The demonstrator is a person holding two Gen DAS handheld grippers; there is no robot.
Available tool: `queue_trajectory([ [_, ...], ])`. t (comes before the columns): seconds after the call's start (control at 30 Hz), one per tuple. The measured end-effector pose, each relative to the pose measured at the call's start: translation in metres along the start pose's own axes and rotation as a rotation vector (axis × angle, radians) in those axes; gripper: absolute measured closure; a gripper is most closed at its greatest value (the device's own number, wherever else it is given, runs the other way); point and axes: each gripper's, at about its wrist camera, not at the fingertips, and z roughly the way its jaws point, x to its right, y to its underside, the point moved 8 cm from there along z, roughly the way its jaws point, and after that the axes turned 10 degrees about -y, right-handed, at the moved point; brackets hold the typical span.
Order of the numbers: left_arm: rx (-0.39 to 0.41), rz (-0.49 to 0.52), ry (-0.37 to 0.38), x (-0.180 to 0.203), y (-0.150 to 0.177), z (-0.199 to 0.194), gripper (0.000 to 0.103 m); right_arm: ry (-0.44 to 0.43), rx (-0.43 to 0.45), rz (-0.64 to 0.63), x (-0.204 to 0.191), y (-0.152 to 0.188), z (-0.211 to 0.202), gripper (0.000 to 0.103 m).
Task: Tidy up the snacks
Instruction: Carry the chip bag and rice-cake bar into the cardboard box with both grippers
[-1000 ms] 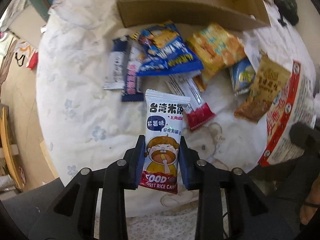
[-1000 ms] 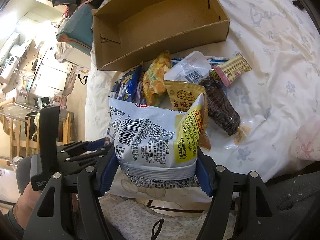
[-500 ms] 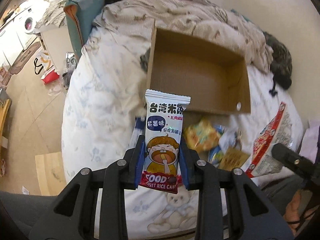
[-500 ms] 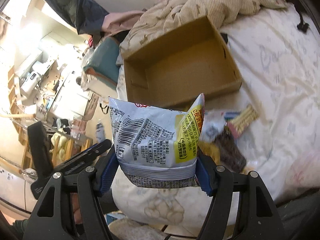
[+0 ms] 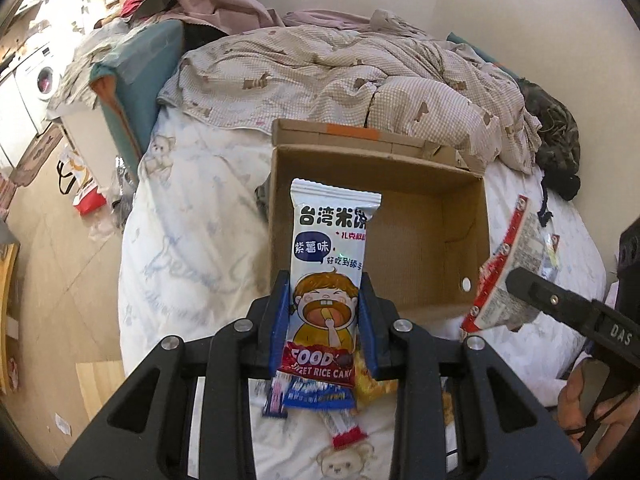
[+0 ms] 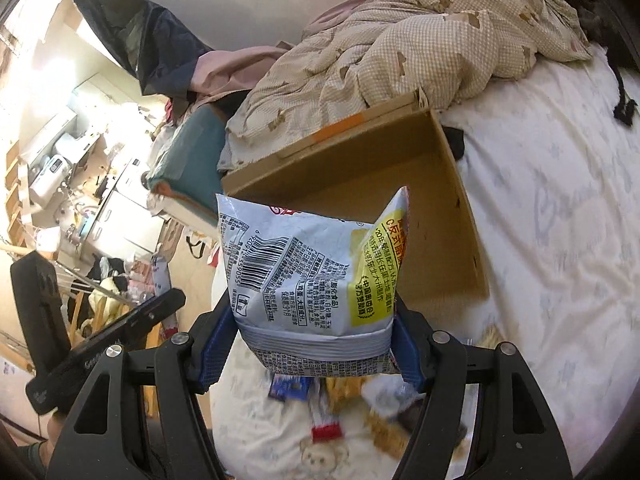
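Observation:
My left gripper (image 5: 323,328) is shut on a white rice cake bar (image 5: 330,264) with a cartoon child on it, held upright in front of the open cardboard box (image 5: 420,248). My right gripper (image 6: 308,348) is shut on a puffy white snack bag (image 6: 312,276) with a barcode and a yellow panel; in the left wrist view that bag (image 5: 504,276) hangs by the box's right wall. The box (image 6: 464,216) lies on the bed with nothing inside. Loose snack packets (image 5: 320,396) lie on the sheet below both grippers, blurred (image 6: 316,408).
A checked quilt (image 5: 340,76) is bunched behind the box. The white bed sheet (image 5: 188,240) drops to a wooden floor (image 5: 52,264) on the left. A dark garment (image 5: 556,136) lies at the far right. A hand (image 5: 580,400) grips the right tool's handle.
Both grippers rose and tilted up with their snacks. The view shifted from the snack pile to the box, which now sits directly behind each held packet.

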Motion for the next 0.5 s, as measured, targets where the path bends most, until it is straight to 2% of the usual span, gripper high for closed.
queue_trajectory([
  [0.13,0.011,0.011,0.004,0.009,-0.007,0.019,0.076,0.013,-0.007,0.004,0.012,-0.010,0.016,0.032],
  [0.27,0.027,0.025,0.008,0.013,-0.001,0.041,0.076,0.023,-0.018,0.025,0.029,-0.003,0.029,0.032],
  [0.33,0.034,0.046,-0.018,0.013,0.003,0.053,0.076,0.029,-0.041,0.046,0.034,0.001,0.037,0.032],
  [0.5,-0.004,0.052,-0.025,0.016,0.007,0.073,0.076,0.050,-0.098,-0.011,0.033,0.006,0.056,0.031],
])
